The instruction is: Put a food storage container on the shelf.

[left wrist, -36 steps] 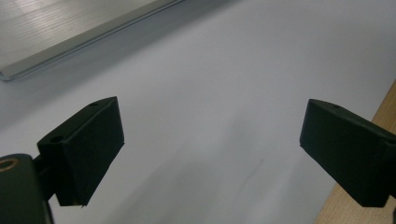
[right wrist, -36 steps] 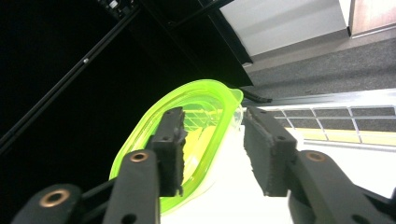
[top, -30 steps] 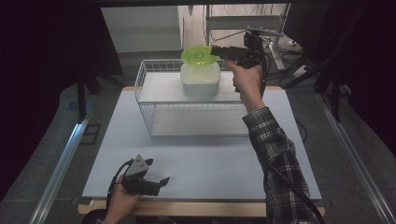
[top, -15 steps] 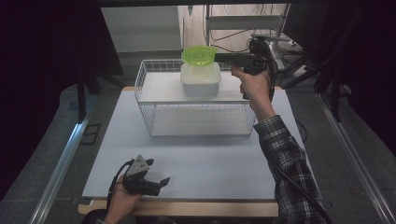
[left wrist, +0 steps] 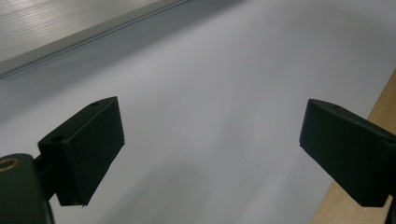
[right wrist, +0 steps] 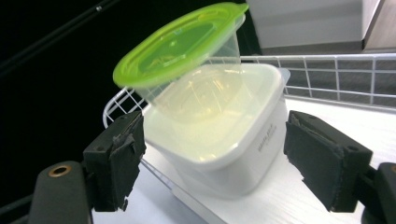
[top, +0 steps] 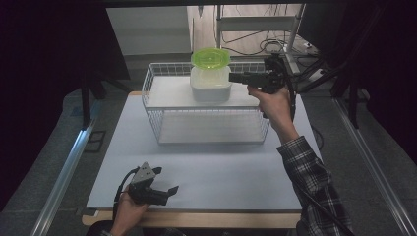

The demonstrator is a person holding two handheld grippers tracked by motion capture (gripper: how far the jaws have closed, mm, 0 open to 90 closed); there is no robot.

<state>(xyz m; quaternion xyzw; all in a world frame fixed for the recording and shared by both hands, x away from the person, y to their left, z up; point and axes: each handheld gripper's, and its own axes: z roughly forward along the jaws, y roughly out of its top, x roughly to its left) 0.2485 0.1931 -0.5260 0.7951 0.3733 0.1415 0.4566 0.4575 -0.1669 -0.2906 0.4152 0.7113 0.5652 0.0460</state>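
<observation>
Right gripper [right wrist: 212,163] jaws just opening, apart beside green-lidded container [right wrist: 187,60] nested in white tub [right wrist: 233,140]; left gripper [left wrist: 210,154] jaws apart over table [left wrist: 210,70].

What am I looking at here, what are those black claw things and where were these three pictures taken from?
A person at a table holds a hand-operated gripper in each hand. One picture looks down from above; the other two come from cameras riding on the grippers, looking along their black jaws. The left gripper rests open near the table's front edge, holding nothing. The right gripper is beside a white tub in a wire basket; its jaws have just been opening and hold nothing. A clear cup with a green lid sits in the tub.
</observation>
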